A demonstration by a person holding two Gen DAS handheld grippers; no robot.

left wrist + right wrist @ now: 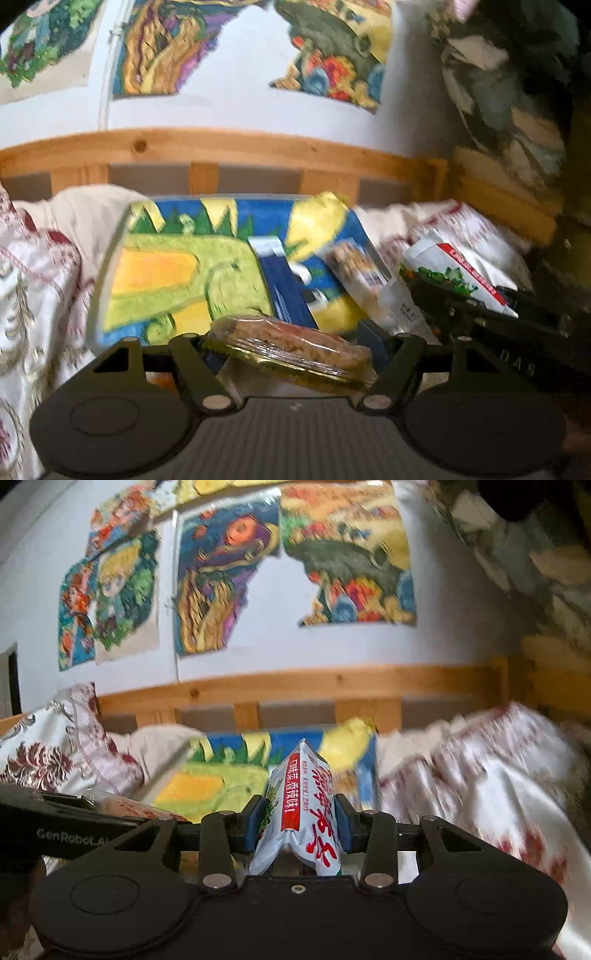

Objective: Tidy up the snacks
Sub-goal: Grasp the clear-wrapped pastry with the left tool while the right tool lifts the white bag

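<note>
Currently both grippers are loaded. Left gripper (291, 354) is clamped on a clear-wrapped cracker pack (291, 350), which lies tilted across the fingers with its right end lower. Right gripper (301, 829) is pinched on a white sachet (301, 805) with red print; the sachet stands roughly upright, its top poking above the blue pads (255, 825) and its bottom hanging toward the gripper body.

Carrier is a flat board (177, 273) with a green dinosaur drawing, lying on a bed (40, 280) with white-and-maroon patterned bedding. In the left wrist view the cracker pack sits over the board's near edge, around the middle. A dark blue packet (284, 291) lies on the board just beyond it, right of centre. A granola-type bar (360, 273) is at the board's right edge, overlapping that edge. More white packets (461, 251) are piled on the bedding off the right edge; count unclear, blurred.

In the right wrist view the sachet is held over the board's right half, near edge. The left gripper's black body (55, 830) shows at the left, near the board's left edge, with the cracker pack (129, 806) just visible.

Behind the bed: wooden rail (221, 147), white wall with coloured posters (218, 579). Both frames carry motion blur, especially at the right.
</note>
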